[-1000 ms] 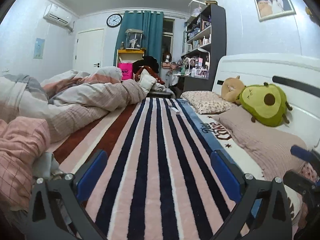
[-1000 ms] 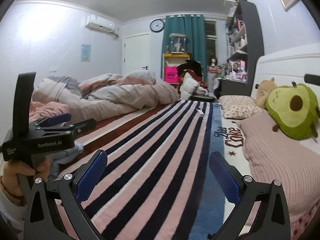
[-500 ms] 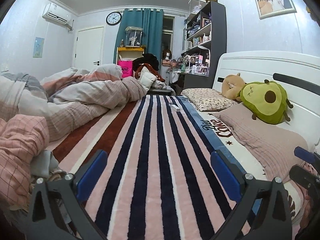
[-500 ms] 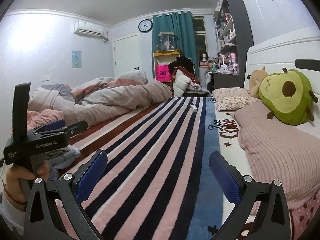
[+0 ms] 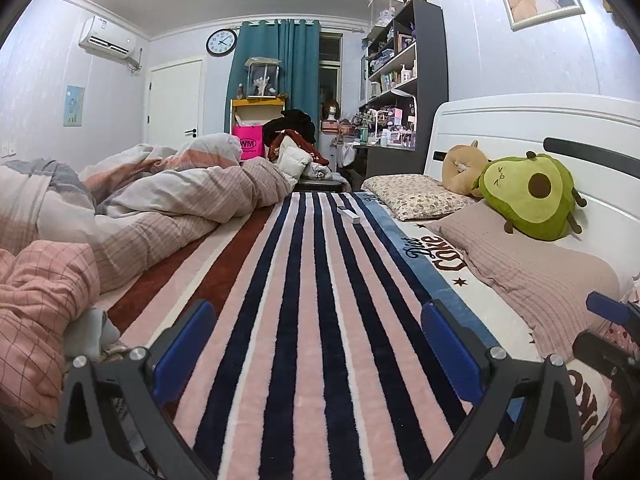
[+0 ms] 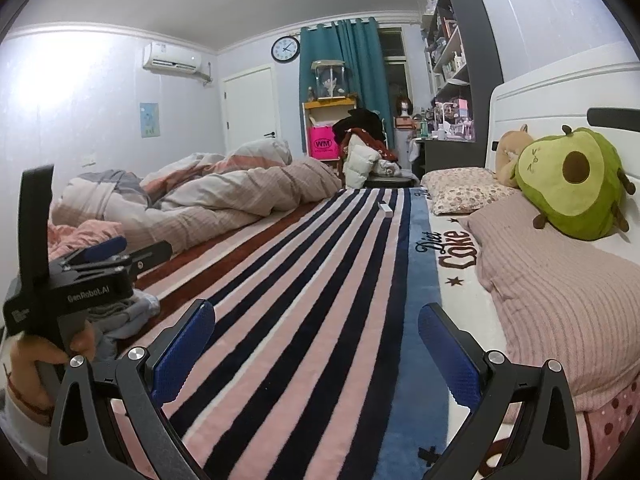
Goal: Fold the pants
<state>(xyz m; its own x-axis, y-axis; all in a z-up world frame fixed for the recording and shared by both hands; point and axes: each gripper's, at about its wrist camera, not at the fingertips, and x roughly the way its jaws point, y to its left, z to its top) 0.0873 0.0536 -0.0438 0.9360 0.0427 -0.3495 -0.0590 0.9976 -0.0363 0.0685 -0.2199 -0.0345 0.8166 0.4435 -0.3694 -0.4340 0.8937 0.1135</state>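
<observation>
Grey-blue pants (image 6: 128,316), possibly, left of both grippers | left (image 5: 316,344) jaws apart | right (image 6: 316,344) jaws apart

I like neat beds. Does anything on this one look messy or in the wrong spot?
Yes. The quilt is bunched in a heap along the left side instead of spread flat. A small white box lies alone on the striped blanket, away from everything else. Crumpled clothes sit in a pile by the left gripper.
</observation>
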